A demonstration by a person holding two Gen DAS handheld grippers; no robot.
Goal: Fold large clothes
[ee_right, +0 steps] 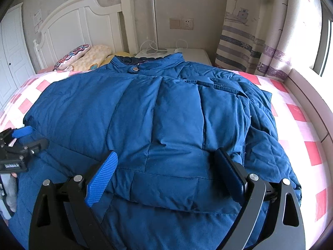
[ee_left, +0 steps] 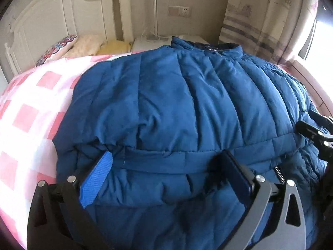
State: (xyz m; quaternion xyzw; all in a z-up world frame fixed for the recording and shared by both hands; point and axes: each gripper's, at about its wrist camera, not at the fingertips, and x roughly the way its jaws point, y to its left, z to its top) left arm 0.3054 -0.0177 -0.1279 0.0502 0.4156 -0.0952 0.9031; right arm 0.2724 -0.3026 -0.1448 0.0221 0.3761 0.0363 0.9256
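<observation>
The left tongs are spread wide, released, their tips resting on the lower part of the blue padded jacket with nothing clamped. The right tongs stand equally wide and released over a folded hem near the jacket's bottom edge. Both point steeply down at the cloth. A small label on the left tongs' body seems to read "GenRobot.AI". The jacket lies spread, collar away, on the pink-checked bed.
</observation>
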